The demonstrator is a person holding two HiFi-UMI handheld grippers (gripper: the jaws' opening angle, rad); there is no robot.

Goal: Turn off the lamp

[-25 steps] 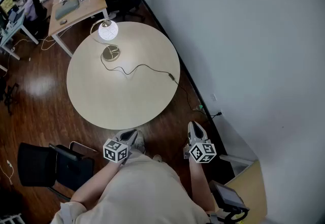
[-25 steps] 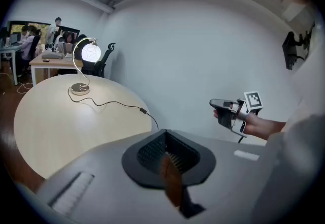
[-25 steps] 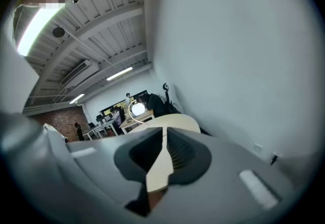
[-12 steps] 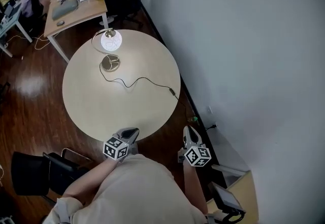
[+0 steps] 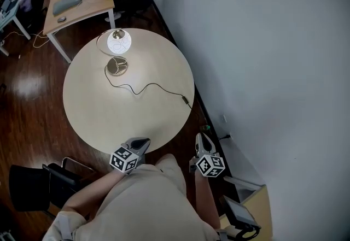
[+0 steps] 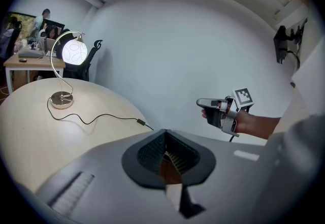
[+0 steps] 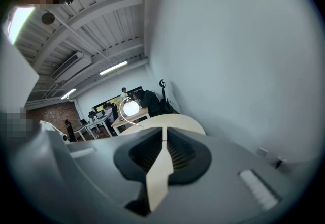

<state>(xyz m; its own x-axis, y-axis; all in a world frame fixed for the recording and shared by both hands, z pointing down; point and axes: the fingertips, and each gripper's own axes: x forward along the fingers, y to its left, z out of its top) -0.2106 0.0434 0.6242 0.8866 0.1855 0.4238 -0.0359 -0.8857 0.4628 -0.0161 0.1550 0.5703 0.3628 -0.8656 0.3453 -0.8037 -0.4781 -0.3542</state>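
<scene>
A lamp with a glowing white globe (image 5: 118, 41) and a round brass base (image 5: 117, 65) stands lit at the far side of the round beige table (image 5: 98, 119). Its black cord (image 5: 147, 88) snakes across the top to an inline switch (image 5: 186, 99) near the right rim. My left gripper (image 5: 138, 144) hovers shut and empty at the table's near edge. My right gripper (image 5: 202, 141) is shut and empty over the floor, right of the table. In the left gripper view I see the globe (image 6: 74, 51), the switch (image 6: 141, 122) and the right gripper (image 6: 213, 106). The right gripper view shows the globe (image 7: 130, 108) far off.
A white wall runs close along the table's right side, with a socket and plug (image 5: 220, 124) low on it. A black chair (image 5: 33, 185) stands at the lower left. Wooden desks (image 5: 76, 7) with seated people lie beyond the lamp. A light wooden unit (image 5: 257, 204) sits at the lower right.
Both grippers have moved forward toward the table; the left one now reaches its near edge. The lamp stays lit and the cord has not moved.
</scene>
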